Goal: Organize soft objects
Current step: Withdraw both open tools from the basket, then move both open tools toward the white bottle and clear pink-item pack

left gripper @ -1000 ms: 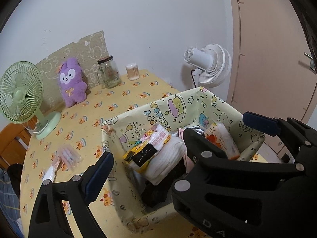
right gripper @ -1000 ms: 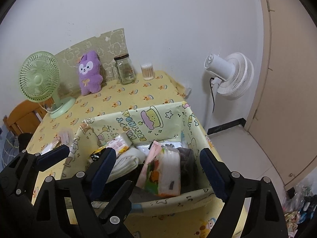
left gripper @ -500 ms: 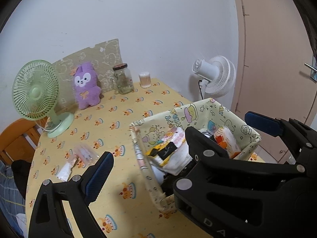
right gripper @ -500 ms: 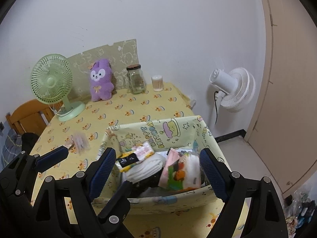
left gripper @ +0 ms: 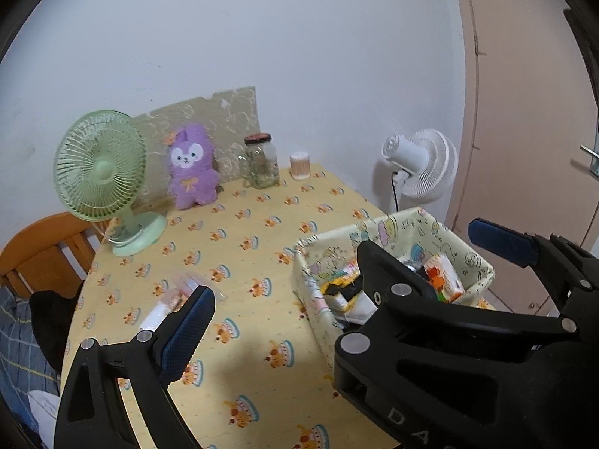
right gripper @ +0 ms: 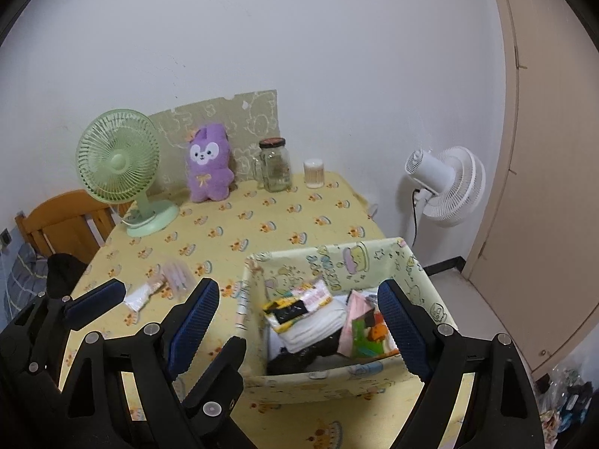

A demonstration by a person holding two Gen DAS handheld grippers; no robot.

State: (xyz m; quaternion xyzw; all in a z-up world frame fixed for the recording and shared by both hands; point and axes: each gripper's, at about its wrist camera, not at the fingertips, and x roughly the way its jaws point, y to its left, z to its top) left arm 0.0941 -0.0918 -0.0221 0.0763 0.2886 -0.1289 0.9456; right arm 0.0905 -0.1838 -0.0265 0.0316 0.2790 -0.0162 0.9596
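A cartoon-print fabric basket stands near the table's right front edge, filled with soft packs: white folded cloth, a yellow-black pack, an orange tissue pack. A purple plush bunny sits upright against the back wall. My right gripper is open and empty above the basket's front. My left gripper is open and empty, left of the basket; its fingers show in the right wrist view.
A green desk fan, a glass jar and a cotton-swab holder stand along the back. Small plastic packets lie on the yellow tablecloth. A white floor fan and a door stand right; a wooden chair left.
Both grippers have pulled back and up from the basket, so more of the table shows. The basket now looks smaller and further right. Both stay open and empty.
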